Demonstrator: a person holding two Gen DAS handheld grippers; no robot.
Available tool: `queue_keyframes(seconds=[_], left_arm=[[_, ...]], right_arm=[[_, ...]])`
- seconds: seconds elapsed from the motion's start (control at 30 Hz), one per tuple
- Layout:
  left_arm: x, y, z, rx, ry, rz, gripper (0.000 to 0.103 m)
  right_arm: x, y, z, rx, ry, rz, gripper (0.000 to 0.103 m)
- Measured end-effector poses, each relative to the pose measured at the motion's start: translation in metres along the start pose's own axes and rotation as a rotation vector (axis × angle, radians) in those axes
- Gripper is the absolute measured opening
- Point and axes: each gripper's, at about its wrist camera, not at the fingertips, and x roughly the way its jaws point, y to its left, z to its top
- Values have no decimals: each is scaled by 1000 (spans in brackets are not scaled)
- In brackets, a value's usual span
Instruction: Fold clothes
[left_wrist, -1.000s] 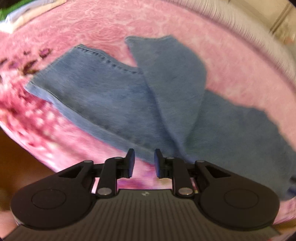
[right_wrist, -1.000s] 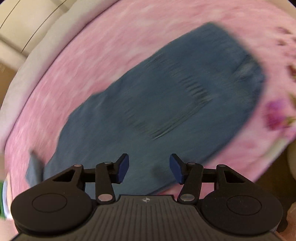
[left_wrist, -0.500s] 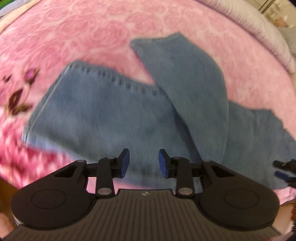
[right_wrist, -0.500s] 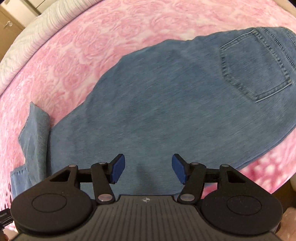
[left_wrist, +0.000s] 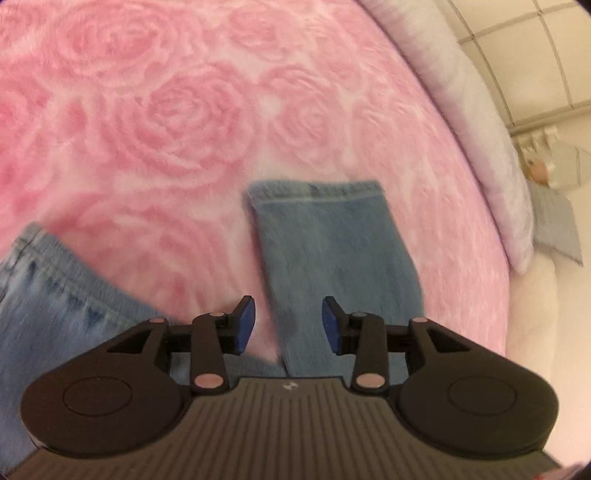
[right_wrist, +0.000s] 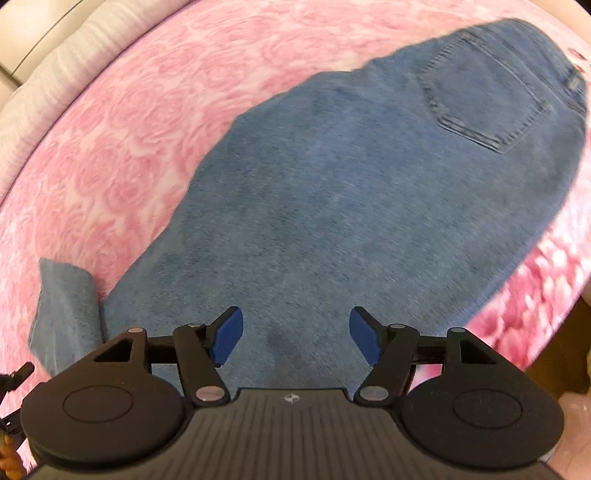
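A pair of blue jeans (right_wrist: 351, 206) lies flat on a pink rose-patterned blanket (right_wrist: 122, 155), back pocket (right_wrist: 480, 99) up at the far right. One folded-over leg end (left_wrist: 328, 243) with its hem shows in the left wrist view, and the other leg (left_wrist: 55, 295) runs off at the lower left. My left gripper (left_wrist: 288, 325) is open and empty, just above the folded leg. My right gripper (right_wrist: 295, 336) is open and empty, low over the thigh part of the jeans. The folded leg end also shows in the right wrist view (right_wrist: 66, 310).
The pink blanket (left_wrist: 184, 122) covers a bed. A white quilted edge (left_wrist: 480, 155) runs along the far side, with a tiled wall (left_wrist: 524, 55) behind it. The bed's near edge (right_wrist: 554, 288) drops off at the right in the right wrist view.
My left gripper has moved forward toward the folded leg's hem and opened wider. My right gripper has moved slightly along the jeans and opened a bit wider. The jeans lie as before.
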Motion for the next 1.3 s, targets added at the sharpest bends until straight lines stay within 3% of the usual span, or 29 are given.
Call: queue_keyframes(seconds=[0.13,0.17,0.2,0.27,0.37,0.43,0.5,0.57,0.6,0.67,0.77,0.9,1.0,1.1,1.13,1.2,1.3], left_arm=[[18,-3,10,-22,-38,-23,29],[19,-5,12,-11,-43,-23,4],[19,-8,11,-2,-51,-22,0],[0,-13,8,12,-116,-58,0],[-60,-21,-8,74,-233,-127,0],[-112,-12,-27,51,-311,-150,0],[-149,7,-51,29,-371,-109,0],[-165,38,-77,-25,-366,-18,0],[-163,58,-90,-72,-332,52,1],[-150,92,-111,-168,-274,104,2],[-151,115,-134,-248,-315,140,1],[-171,116,-158,-341,-423,70,15],[-173,110,-163,-365,-435,34,22],[-169,106,-166,-369,-461,20,24],[-165,104,-166,-373,-467,27,24],[-159,104,-168,-383,-470,9,27],[-151,102,-165,-359,-464,21,28]], right_arm=[[1,-2,-4,27,2,-31,69],[1,-2,-5,30,3,-36,70],[1,-2,-5,31,4,-37,72],[2,0,-5,28,7,-34,72],[4,6,-2,6,6,-25,73],[6,9,0,-13,6,-16,73],[8,11,0,-27,9,-6,73],[10,13,0,-41,14,7,73],[10,14,-2,-50,20,18,73],[10,15,-5,-73,32,41,73],[6,16,-12,-130,49,74,73],[-6,-2,-20,-136,66,146,74],[-12,-33,-24,2,110,287,70],[-6,-64,-33,206,178,435,55],[-3,-71,-37,261,199,476,46],[0,-76,-43,304,229,536,41],[5,-77,-54,339,257,603,41]])
